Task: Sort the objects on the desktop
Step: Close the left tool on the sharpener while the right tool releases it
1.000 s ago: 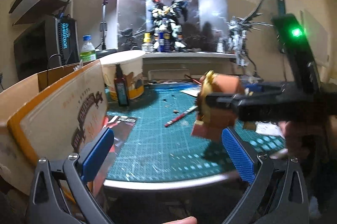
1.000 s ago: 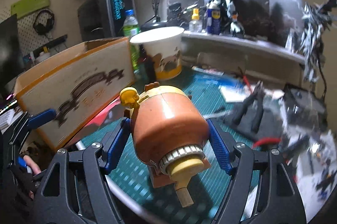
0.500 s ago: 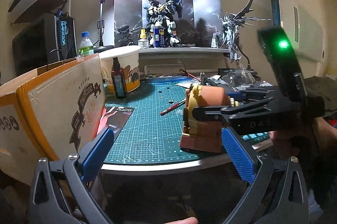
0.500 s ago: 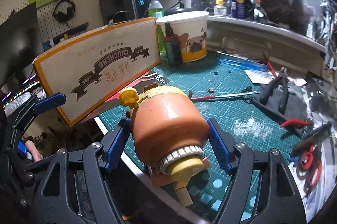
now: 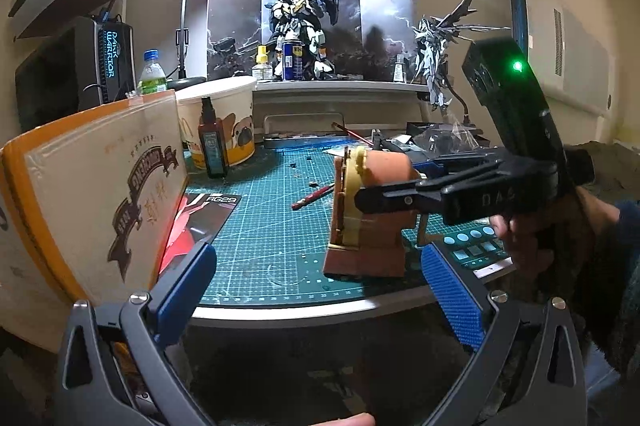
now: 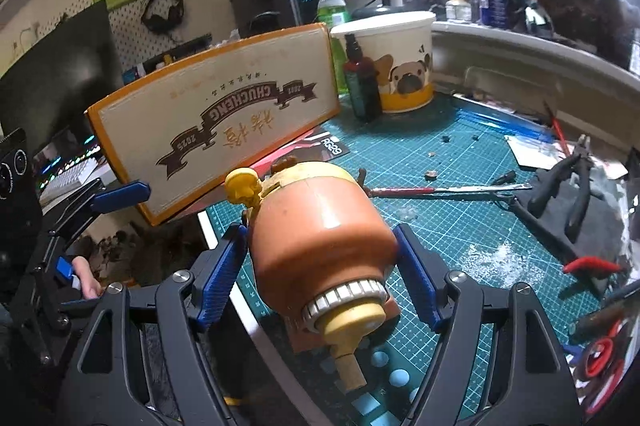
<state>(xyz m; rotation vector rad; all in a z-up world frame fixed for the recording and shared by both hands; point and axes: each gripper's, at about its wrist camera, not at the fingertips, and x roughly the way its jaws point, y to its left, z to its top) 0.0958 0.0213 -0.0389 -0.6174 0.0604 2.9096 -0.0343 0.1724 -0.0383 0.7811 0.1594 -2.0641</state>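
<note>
An orange and cream barrel-shaped model (image 6: 320, 242) with a yellow skull knob sits between the blue pads of my right gripper (image 6: 320, 266), which is shut on it. In the left wrist view the model (image 5: 368, 218) stands with its base on the green cutting mat (image 5: 260, 238) near the front edge, held from the right by the right gripper. My left gripper (image 5: 316, 290) is open and empty, in front of the desk edge, apart from the model.
An orange-edged box (image 5: 96, 193) stands at the left. A pug-printed tub (image 6: 400, 61) and a dark bottle (image 6: 362, 81) stand behind it. A red-handled tool (image 6: 420, 190), pliers (image 6: 568, 181) and cutters lie on the right. A robot figure (image 5: 300, 25) stands on the back shelf.
My right gripper has carried the model down and toward the desk's front edge; its base now rests on the mat. The left gripper has stayed open and drawn back slightly.
</note>
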